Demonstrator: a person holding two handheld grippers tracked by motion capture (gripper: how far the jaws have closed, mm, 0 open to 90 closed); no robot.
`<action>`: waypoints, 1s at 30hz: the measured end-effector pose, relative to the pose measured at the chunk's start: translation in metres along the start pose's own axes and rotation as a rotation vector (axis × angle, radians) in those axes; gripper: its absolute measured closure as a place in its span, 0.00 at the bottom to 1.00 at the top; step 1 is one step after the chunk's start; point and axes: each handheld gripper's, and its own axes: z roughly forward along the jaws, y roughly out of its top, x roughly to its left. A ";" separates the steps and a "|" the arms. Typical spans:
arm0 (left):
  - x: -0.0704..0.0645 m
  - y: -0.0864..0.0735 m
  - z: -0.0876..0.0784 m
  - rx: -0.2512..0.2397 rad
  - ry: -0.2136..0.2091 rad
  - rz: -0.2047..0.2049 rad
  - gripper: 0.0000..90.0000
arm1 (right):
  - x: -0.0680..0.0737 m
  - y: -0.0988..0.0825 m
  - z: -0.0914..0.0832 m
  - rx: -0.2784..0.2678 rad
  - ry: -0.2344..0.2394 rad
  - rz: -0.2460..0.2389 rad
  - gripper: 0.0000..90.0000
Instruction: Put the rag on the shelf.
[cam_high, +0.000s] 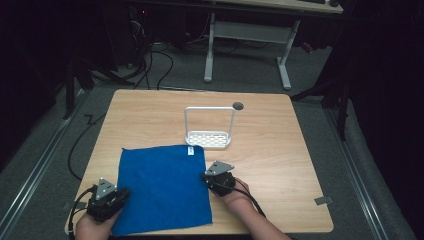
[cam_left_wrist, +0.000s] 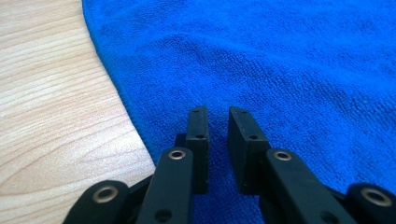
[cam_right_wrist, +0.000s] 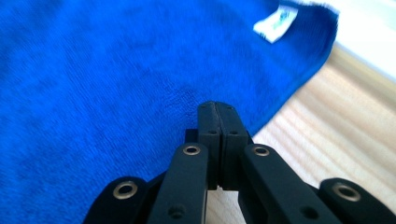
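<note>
Left black two-jaw gripper (cam_left_wrist: 218, 112) at near left table edge, jaws a narrow gap apart, tips over the left margin of the flat blue microfibre cloth (cam_high: 162, 187), nothing between them. Right black two-jaw gripper (cam_right_wrist: 218, 106) at cloth's right edge, jaws pressed together, tips over the cloth border; cannot tell if fabric is pinched. Cloth spread on the light wooden table (cam_high: 280, 130), small white label (cam_right_wrist: 275, 22) at far right corner. Just beyond the cloth, a white perforated plastic rack with tall hoop handle (cam_high: 210, 132), upright.
</note>
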 end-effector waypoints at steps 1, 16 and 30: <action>0.000 0.000 0.000 0.001 -0.001 0.003 0.88 | 0.000 0.000 0.000 0.006 -0.001 -0.004 1.00; -0.021 0.013 0.011 0.024 -0.099 0.101 0.87 | -0.006 -0.020 -0.025 0.031 -0.041 0.020 1.00; -0.047 0.038 0.037 0.036 -0.202 0.192 0.86 | -0.021 -0.049 -0.057 0.035 -0.115 0.088 1.00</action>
